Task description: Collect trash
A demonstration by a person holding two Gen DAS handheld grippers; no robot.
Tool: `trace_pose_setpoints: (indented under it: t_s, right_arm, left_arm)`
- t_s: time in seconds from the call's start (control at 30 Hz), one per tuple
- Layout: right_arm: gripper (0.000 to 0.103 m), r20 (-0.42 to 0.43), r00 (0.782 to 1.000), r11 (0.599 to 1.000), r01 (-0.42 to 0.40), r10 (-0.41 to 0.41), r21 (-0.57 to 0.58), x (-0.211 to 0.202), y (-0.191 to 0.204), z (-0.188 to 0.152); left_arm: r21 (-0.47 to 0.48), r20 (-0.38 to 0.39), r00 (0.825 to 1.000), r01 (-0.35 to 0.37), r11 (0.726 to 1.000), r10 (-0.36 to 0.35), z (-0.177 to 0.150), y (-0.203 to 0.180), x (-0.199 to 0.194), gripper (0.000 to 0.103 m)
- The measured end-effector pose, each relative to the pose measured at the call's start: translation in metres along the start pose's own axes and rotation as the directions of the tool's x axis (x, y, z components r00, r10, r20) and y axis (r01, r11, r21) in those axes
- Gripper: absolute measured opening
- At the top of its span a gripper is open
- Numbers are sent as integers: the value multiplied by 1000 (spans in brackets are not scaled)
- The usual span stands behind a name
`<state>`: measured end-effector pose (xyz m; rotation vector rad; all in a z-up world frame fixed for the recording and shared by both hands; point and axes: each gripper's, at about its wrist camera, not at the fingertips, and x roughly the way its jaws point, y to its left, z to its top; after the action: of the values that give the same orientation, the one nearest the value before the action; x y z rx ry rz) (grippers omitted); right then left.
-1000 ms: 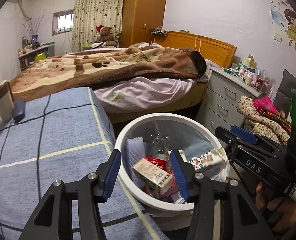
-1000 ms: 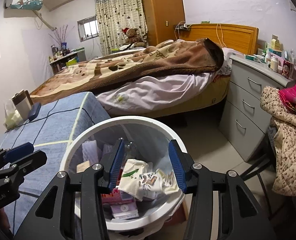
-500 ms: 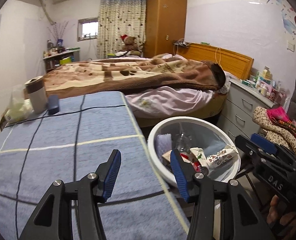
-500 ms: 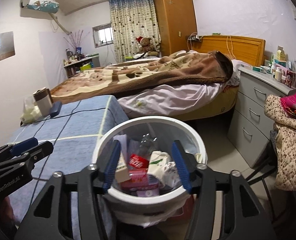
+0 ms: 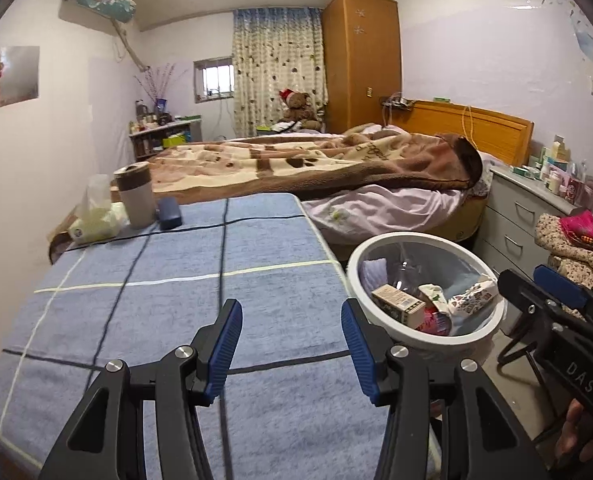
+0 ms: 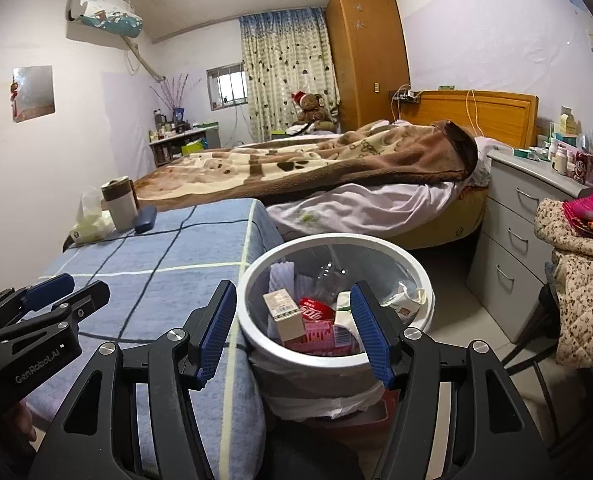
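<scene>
A white round bin (image 6: 336,238) stands on the floor against the table's right edge. It holds a small carton (image 6: 286,312), a red drink label (image 6: 316,310), a clear bottle and crumpled wrappers (image 5: 472,296). My right gripper (image 6: 292,292) hovers open just in front of and above the bin, with nothing between its blue pads. It also shows at the right of the left wrist view (image 5: 522,274). Left of the bin, my left gripper (image 5: 290,308) stands open and empty over the blue checked tablecloth (image 5: 176,300).
At the table's far left corner stand a lidded cup (image 5: 134,194), a tissue pack (image 5: 92,220) and a dark blue case (image 5: 169,208). A bed (image 5: 316,164) lies beyond. A grey drawer chest (image 5: 524,216) and a chair heaped with clothes (image 5: 572,248) flank the bin on the right.
My left gripper swung left, from over the bin to over the tablecloth. The right gripper drew back from the bin and its jaws widened; the wrapper seen between them earlier now lies in the bin.
</scene>
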<state>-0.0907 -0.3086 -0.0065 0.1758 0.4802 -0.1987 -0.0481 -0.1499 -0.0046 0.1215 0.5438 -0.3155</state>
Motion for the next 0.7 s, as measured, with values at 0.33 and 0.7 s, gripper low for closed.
trace_pose_setpoints:
  t_s: [0.33, 0.7]
  right_arm:
    - [61, 12, 1000, 999, -13, 13, -29, -5, 13, -9]
    - [61, 17, 999, 999, -29, 30, -30, -10, 16, -11]
  left_arm:
    - [-33, 12, 1000, -6, 999, 6, -9, 10, -19, 52]
    - [-51, 16, 1000, -22, 998, 23, -14, 18, -25, 52]
